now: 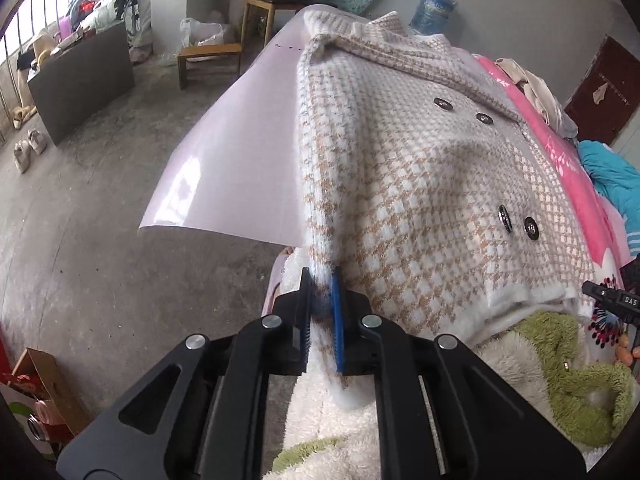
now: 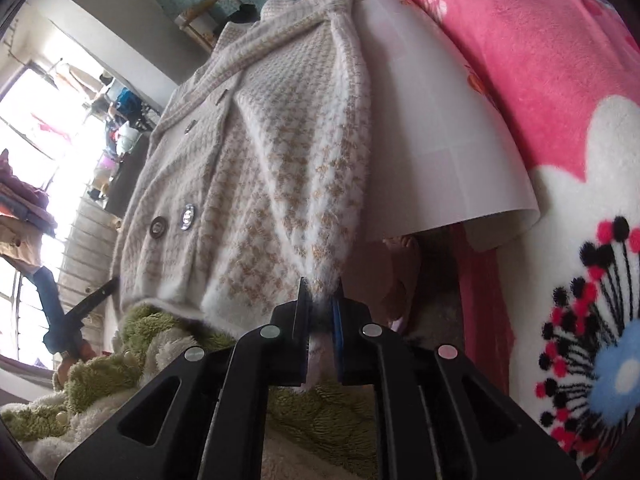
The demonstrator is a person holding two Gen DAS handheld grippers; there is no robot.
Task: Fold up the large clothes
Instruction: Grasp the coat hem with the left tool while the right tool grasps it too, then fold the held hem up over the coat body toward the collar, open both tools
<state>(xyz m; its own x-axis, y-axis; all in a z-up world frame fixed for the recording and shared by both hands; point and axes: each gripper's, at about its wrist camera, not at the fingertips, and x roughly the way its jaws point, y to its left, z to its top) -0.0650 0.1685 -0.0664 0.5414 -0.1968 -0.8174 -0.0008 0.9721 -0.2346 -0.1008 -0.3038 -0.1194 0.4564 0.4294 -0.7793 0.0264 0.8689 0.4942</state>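
A cream and tan houndstooth knit coat [image 1: 420,168] with dark round buttons [image 1: 531,228] lies front up on a pale pink folding sheet [image 1: 232,152]. My left gripper [image 1: 321,280] is shut on the coat's fuzzy left edge near the hem. In the right wrist view the same coat [image 2: 256,184] stretches away from me, and my right gripper [image 2: 321,286] is shut on its right edge, a sleeve-like fold with white fluffy trim. The pale sheet [image 2: 432,128] curls up beside that edge. The other gripper's black tip [image 1: 608,300] shows at the right border of the left wrist view.
A pink flowered blanket [image 2: 540,64] covers the bed under the sheet. A green and white fluffy garment [image 1: 560,368] lies by the coat's hem. Grey concrete floor [image 1: 88,216], a wooden stool [image 1: 210,60], a chair [image 1: 276,4] and a dark cabinet [image 1: 80,80] lie left.
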